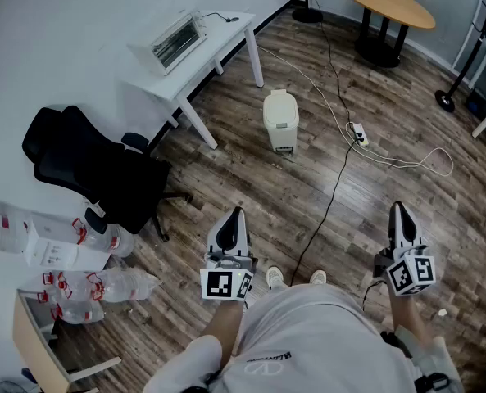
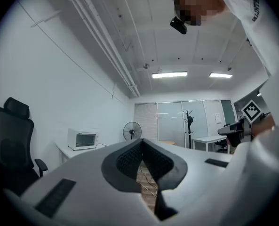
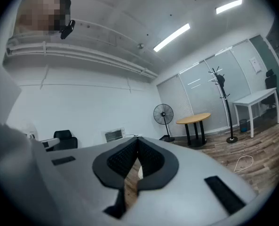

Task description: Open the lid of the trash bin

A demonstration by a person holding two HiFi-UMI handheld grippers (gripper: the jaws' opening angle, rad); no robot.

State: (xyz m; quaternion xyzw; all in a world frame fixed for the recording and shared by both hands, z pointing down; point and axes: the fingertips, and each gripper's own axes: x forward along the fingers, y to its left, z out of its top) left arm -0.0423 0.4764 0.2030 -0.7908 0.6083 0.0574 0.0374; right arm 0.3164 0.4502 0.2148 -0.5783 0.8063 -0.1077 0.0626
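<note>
1. Seen from the person's head looking down, a cream trash bin stands on the wooden floor in the middle of the room, well ahead of the person. Its lid is down.
2. The bin stands just beside the near legs of a white counter that carries a small white oven.
3. The left gripper is held low, close to the person's body and well apart from the bin. In the left gripper view its jaws meet at the tips, with nothing between them.
4. The right gripper is held at much the same height on the other side, also far from the bin. In the right gripper view its jaws are likewise pressed together at the tips and hold nothing.
5. A black cable runs across the floor between the two grippers, towards a power strip to the right of the bin.
6. A black office chair stands to the left, with clear water bottles lying near it.
7. A round wooden table stands at the far right of the room.
</note>
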